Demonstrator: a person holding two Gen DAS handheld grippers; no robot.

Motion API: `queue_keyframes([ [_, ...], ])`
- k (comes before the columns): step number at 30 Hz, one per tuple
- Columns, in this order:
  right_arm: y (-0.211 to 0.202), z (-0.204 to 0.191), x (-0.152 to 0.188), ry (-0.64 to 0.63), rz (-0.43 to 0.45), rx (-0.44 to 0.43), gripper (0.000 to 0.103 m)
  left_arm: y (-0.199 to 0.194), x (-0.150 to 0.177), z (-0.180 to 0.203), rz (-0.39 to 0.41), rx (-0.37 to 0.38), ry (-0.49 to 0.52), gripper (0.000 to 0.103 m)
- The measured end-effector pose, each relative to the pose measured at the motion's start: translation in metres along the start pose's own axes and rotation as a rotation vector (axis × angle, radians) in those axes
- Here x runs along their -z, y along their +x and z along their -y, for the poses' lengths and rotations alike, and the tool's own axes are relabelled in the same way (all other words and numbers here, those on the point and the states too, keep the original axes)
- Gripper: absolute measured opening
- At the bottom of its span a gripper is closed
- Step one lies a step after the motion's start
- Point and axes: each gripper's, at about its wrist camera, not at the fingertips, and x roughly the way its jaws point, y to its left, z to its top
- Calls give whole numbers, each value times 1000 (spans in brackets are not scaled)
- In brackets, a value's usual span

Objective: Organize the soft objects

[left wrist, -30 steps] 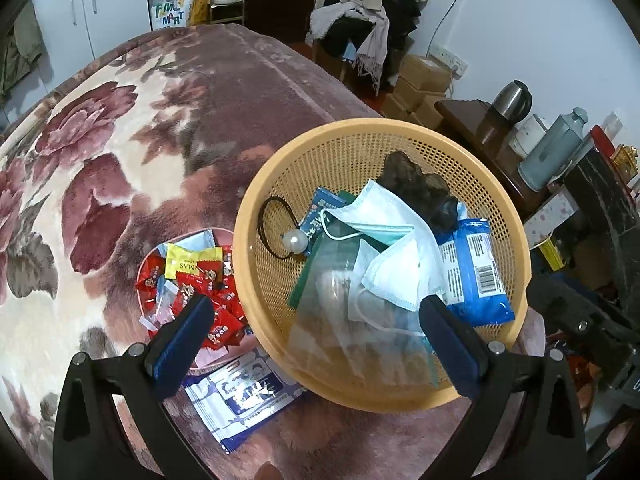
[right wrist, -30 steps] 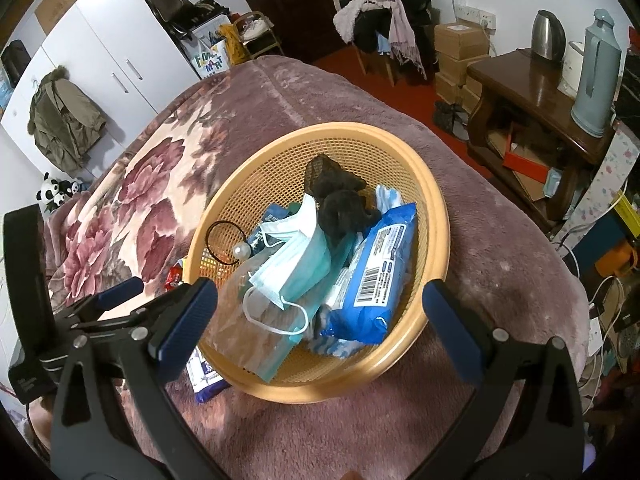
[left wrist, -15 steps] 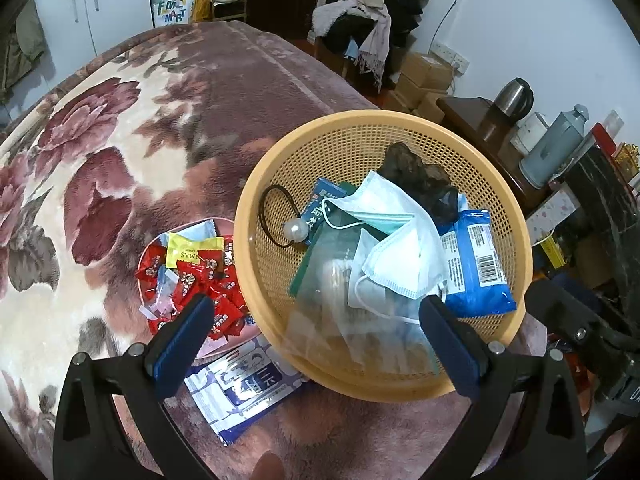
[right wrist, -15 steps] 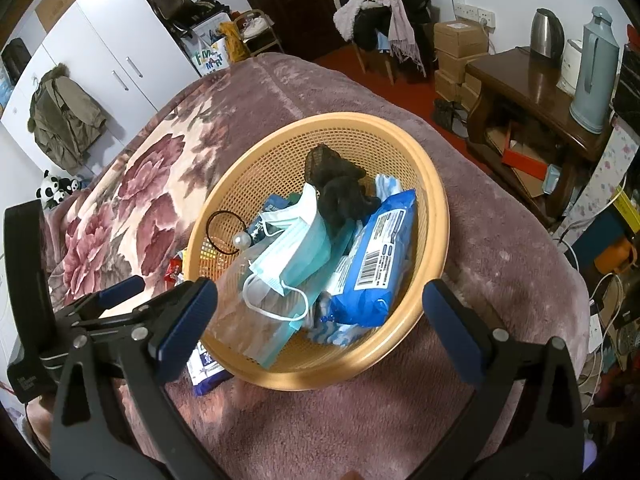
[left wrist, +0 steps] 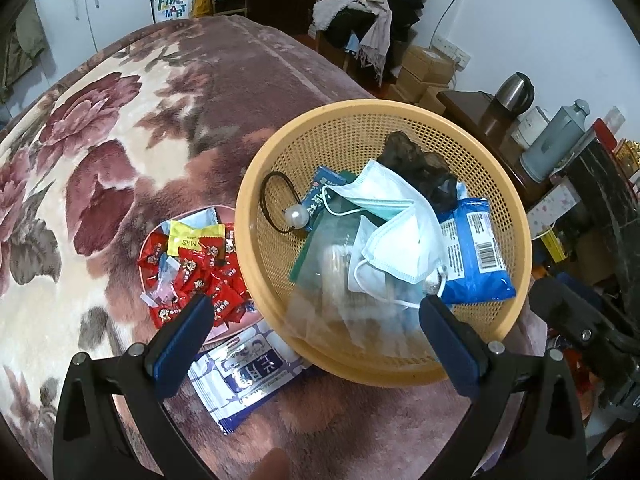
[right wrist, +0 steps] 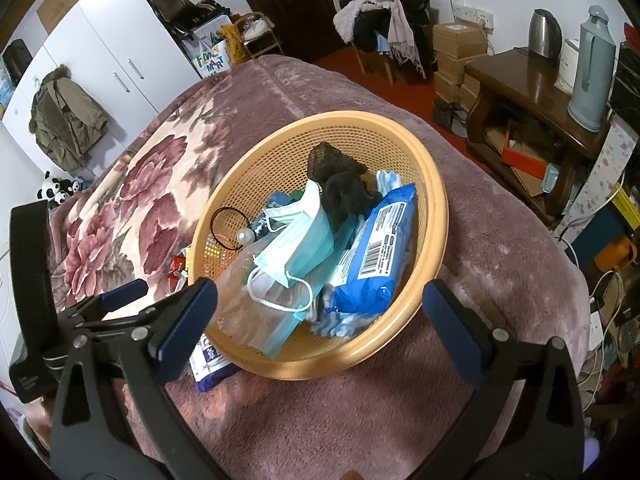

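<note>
Bed blanket (left wrist: 140,92) bears orange basket (left wrist: 256,168), already heaped. White-blue wipes packet (left wrist: 244,372) lies outside, at basket's 7 o'clock, edge under rim. Left gripper (left wrist: 312,316), right gripper (right wrist: 320,304) both spread, empty. Advice: pinch packet's free edge, slide clear before lifting.

Your left wrist view looks down along its fingers from near above the basket (left wrist: 256,184), with the candy plate (left wrist: 224,330) to its left. Your right wrist view faces the same basket (right wrist: 434,200) from farther right, showing the side table (right wrist: 520,80) beyond.
</note>
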Motion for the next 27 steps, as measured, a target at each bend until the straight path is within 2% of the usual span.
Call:
queue_keyframes([
  [14, -6, -12, 16, -15, 0, 2, 103, -8, 17, -12, -17, -4, -36, 103],
  [27, -11, -26, 35, -33, -1, 0, 103, -19, 37, -25, 7, -10, -49, 101],
])
